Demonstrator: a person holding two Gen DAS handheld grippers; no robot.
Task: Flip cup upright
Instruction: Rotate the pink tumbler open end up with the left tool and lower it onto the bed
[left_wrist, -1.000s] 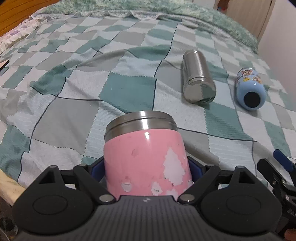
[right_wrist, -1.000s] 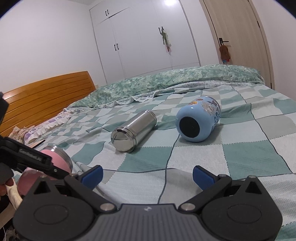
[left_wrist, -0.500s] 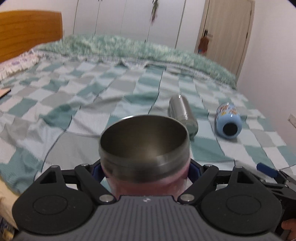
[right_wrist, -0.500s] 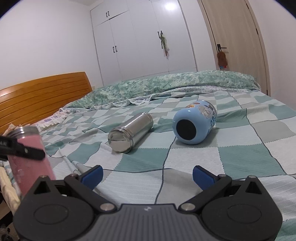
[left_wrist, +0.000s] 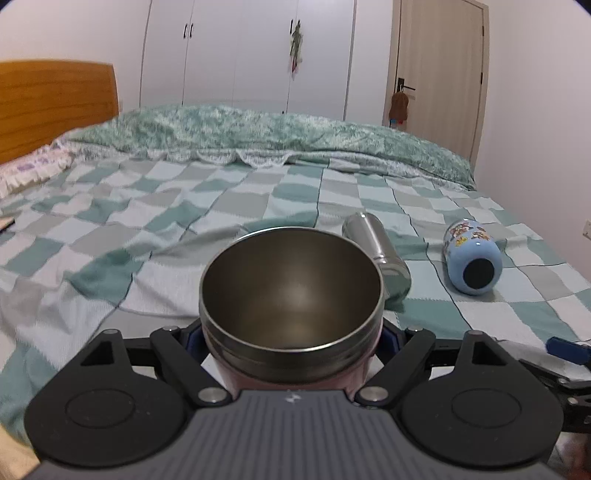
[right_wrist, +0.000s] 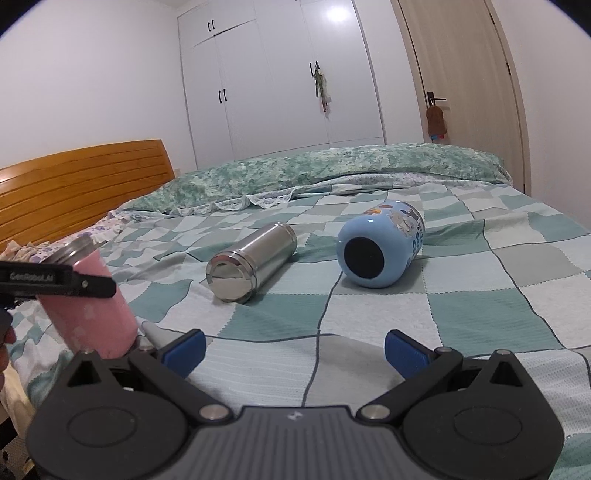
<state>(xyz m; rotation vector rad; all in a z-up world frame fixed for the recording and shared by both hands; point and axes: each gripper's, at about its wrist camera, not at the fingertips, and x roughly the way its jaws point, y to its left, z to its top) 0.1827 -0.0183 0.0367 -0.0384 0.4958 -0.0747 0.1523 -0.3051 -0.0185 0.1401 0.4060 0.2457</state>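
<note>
Left wrist view is pretty much filled by the pink cup (left_wrist: 291, 302), with the left gripper (left_wrist: 291, 334) pinching it around the body on both sides, and you're looking straight down into the steel mouth now. A second ago that same camera only showed the pink side wall with the steel rim at the top, and half a second ago the opening had just come into sight, so the cup has been tipped further round toward the lens. From the right wrist view the pink cup (right_wrist: 88, 299) sits at the near left edge of the checkered blanket (right_wrist: 480, 314), mouth end up but leaning over to the left, base low near the fabric, can't tell if it's actually touching. So I'd say the flip itself is basically done and what's left is squaring it up and setting it down flat, which on a soft bed could go wobbly. Right gripper (right_wrist: 295, 347) has its fingers spread wide with nothing between them, hovering low over the blanket. The steel flask (right_wrist: 251, 262) and the blue bottle (right_wrist: 380, 251) lie on their sides further up the bed, same spots as before.
</note>
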